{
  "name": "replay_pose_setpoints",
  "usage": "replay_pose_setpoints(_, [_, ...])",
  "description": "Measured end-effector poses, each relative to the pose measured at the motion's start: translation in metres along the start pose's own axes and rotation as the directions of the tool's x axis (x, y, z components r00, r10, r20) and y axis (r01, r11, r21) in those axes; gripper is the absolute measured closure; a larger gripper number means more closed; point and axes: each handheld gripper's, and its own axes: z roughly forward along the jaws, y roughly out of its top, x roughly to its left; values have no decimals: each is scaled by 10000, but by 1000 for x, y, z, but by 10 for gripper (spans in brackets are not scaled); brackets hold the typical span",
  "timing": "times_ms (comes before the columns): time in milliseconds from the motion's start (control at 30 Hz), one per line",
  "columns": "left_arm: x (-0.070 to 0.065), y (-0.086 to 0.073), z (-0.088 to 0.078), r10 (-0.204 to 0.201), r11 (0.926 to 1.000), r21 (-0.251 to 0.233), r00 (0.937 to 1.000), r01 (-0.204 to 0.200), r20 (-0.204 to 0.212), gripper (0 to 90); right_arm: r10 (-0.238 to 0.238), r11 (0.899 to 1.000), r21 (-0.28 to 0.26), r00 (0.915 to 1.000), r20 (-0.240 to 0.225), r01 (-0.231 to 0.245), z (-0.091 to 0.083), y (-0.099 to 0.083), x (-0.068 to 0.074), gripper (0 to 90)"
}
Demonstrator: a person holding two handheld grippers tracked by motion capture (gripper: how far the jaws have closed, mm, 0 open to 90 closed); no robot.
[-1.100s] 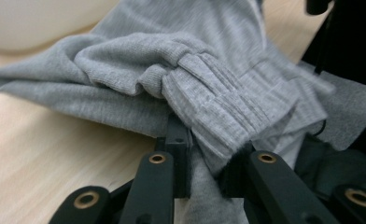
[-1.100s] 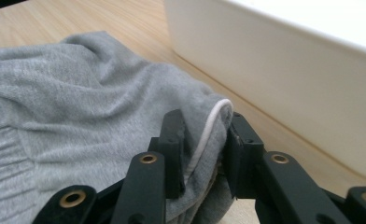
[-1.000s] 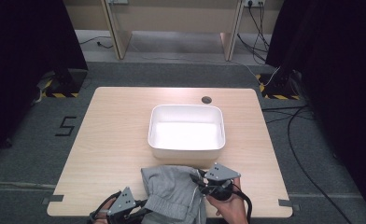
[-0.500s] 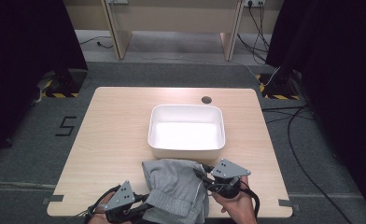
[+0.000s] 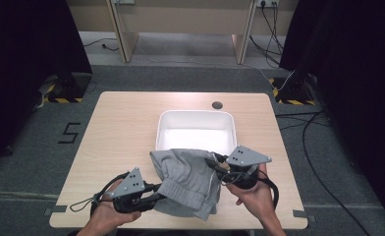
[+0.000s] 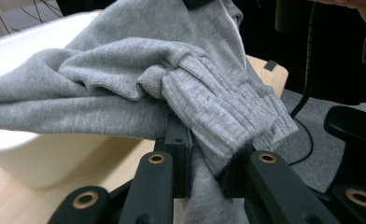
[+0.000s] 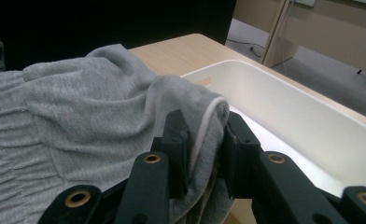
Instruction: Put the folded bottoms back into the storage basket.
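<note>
Near the table's (image 5: 112,128) front edge, the left gripper (image 5: 153,199) and right gripper (image 5: 216,164) each clamp the grey garment (image 5: 188,179), one per side, likely so it hangs spread and clears the white tub's (image 5: 195,120) near rim just beyond.

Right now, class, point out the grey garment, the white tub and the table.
grey garment (image 5: 188,179), high view, middle of the cloth.
white tub (image 5: 195,115), high view, far rim.
table (image 5: 122,123), high view, bare wood left of the tub.
</note>
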Motion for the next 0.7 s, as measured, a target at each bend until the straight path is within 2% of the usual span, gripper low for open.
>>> replay_pose_setpoints(100, [4,14,-1,153,9999,-65,9998,-154,-87,763,25,10000,-28,10000,21,-25,-1,10,-6,739])
replay_pose_setpoints(300, [13,30,-2,156,9998,-124,9998,-158,-140,763,-42,10000,75,10000,-4,42,1,31,-17,739])
replay_pose_setpoints(367, [17,37,-1,357,9993,-83,9985,-360,-412,763,-260,9993,277,9994,234,253,4,43,-21,739])
replay_pose_setpoints(400, [22,43,1,312,9995,-59,9986,-315,-424,764,-370,9988,318,9990,264,362,7,46,-24,740])
replay_pose_setpoints(500, [31,50,7,219,9997,-34,9984,-221,-516,764,-338,9989,341,9989,321,327,13,54,-31,741])
replay_pose_setpoints(600, [37,56,14,273,9996,116,9975,-266,-648,764,61,9990,452,9997,229,-71,21,59,-44,742])
replay_pose_setpoints(667, [41,60,16,129,9999,67,9980,-125,-621,764,24,9986,531,9996,292,-40,24,60,-47,742])
replay_pose_setpoints(700, [45,64,18,42,10000,45,9982,-39,-597,764,95,9979,634,9992,385,-120,29,62,-56,743])
